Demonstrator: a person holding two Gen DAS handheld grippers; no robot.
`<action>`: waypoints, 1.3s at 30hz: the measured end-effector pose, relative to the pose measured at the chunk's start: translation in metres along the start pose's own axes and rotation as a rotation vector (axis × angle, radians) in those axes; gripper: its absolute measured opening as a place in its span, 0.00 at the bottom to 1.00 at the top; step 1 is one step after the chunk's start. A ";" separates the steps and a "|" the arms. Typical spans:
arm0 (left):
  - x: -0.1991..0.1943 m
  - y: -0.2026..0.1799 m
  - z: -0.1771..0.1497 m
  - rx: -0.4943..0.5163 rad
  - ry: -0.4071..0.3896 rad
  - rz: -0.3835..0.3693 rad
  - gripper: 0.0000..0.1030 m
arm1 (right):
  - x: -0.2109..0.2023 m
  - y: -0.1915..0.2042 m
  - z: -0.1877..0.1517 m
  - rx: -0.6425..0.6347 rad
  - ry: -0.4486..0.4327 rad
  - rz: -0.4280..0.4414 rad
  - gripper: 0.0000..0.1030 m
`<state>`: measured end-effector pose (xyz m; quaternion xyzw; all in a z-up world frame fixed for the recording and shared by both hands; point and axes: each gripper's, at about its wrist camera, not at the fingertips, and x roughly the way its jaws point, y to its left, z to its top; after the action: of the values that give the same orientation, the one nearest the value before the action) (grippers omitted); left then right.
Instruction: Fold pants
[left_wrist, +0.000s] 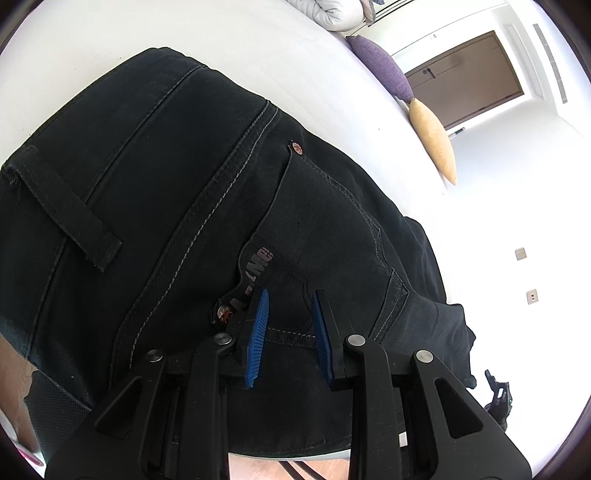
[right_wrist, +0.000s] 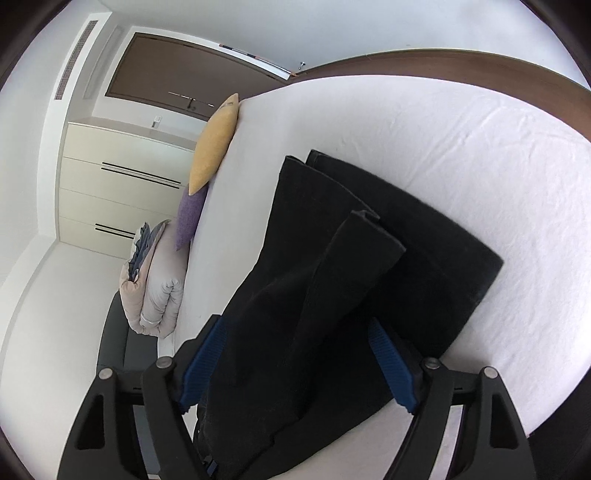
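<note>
Black pants (left_wrist: 192, 192) lie on a white bed (left_wrist: 258, 51). The left wrist view shows the waist end close up, with a belt loop, a back pocket and copper rivets. My left gripper (left_wrist: 290, 301) is over the pocket edge with its blue pads (left_wrist: 258, 332) a small gap apart and cloth between them. In the right wrist view the pants (right_wrist: 332, 280) lie folded with the leg ends (right_wrist: 369, 229) on top. My right gripper (right_wrist: 295, 328) is open wide, its pads either side of the bunched cloth.
A yellow cushion (right_wrist: 216, 144), a purple cushion (right_wrist: 190, 218) and a rolled white duvet (right_wrist: 155, 295) lie along the bed's edge. White drawers (right_wrist: 122, 184) and a brown door (right_wrist: 177, 70) stand beyond. A dark headboard (right_wrist: 480, 62) borders the bed.
</note>
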<state>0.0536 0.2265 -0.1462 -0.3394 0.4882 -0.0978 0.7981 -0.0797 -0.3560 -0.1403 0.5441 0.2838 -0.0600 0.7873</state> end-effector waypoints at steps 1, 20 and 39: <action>0.000 0.000 0.000 0.000 0.001 0.000 0.23 | 0.005 0.003 0.002 -0.015 -0.005 -0.018 0.67; 0.003 0.011 0.002 -0.070 0.006 -0.049 0.23 | -0.026 0.259 0.043 -0.567 -0.108 0.275 0.04; 0.002 0.005 0.006 -0.060 0.023 -0.041 0.23 | -0.028 -0.025 0.026 0.005 -0.092 -0.108 0.05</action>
<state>0.0590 0.2322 -0.1491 -0.3718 0.4931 -0.1034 0.7797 -0.1028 -0.3948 -0.1399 0.5267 0.2761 -0.1282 0.7936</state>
